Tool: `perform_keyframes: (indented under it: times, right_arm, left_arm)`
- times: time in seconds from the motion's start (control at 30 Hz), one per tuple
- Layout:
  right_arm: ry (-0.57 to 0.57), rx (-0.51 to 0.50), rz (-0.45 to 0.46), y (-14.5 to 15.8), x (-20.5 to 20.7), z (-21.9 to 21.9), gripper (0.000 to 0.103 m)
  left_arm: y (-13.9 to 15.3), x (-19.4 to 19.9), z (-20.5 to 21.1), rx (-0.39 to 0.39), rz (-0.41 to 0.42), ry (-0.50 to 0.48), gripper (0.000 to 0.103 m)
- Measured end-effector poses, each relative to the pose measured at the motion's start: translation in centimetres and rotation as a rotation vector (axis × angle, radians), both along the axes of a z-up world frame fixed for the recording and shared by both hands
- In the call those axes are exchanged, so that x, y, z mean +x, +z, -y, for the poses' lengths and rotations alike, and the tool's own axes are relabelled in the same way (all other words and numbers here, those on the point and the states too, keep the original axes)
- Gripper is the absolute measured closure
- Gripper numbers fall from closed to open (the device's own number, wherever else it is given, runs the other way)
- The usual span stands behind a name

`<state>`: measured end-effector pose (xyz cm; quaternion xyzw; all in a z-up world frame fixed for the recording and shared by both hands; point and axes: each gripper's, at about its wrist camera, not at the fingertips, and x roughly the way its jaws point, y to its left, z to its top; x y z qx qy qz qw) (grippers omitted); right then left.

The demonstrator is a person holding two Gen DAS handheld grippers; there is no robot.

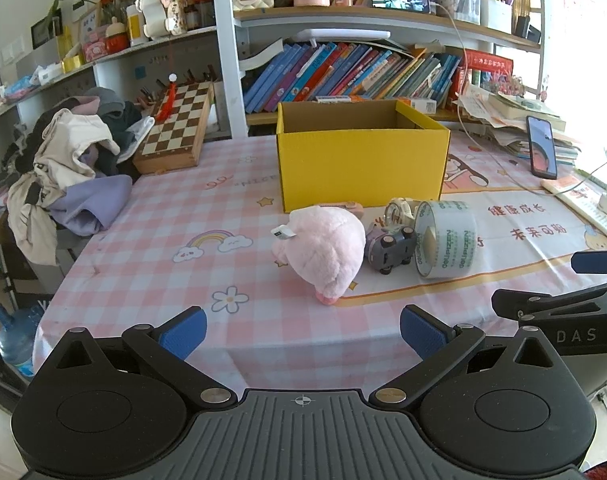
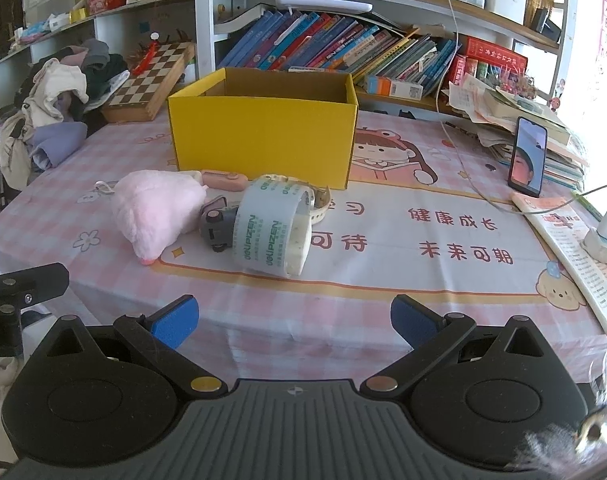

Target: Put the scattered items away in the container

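An open yellow cardboard box [image 1: 359, 160] [image 2: 263, 136] stands on the table. In front of it lie a pink plush toy [image 1: 323, 252] [image 2: 155, 210], a grey toy car [image 1: 391, 250] [image 2: 217, 226], a roll of clear tape [image 1: 445, 238] [image 2: 273, 232], a cream wristwatch [image 1: 399, 208] [image 2: 317, 200] and a small pink case [image 2: 223, 179]. My left gripper [image 1: 303, 334] is open and empty, short of the plush. My right gripper [image 2: 293, 322] is open and empty, short of the tape roll.
A pile of clothes [image 1: 71, 168] and a chessboard box [image 1: 175, 128] sit at the left. A phone [image 2: 527, 156], papers, a booklet [image 2: 571, 256] and a charger cable lie at the right. Bookshelves [image 1: 343, 72] stand behind the box.
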<state>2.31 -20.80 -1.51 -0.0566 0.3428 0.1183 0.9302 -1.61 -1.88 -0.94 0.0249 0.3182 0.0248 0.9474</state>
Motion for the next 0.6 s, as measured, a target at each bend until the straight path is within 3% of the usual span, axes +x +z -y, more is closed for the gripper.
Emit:
perform_keyframes:
  times: [0.6]
  right_arm:
    - [0.013, -0.005, -0.006, 0.17, -0.17, -0.40, 0.000]
  left_arm:
    - [0.84, -0.04, -0.11, 0.001, 0.000, -0.005, 0.000]
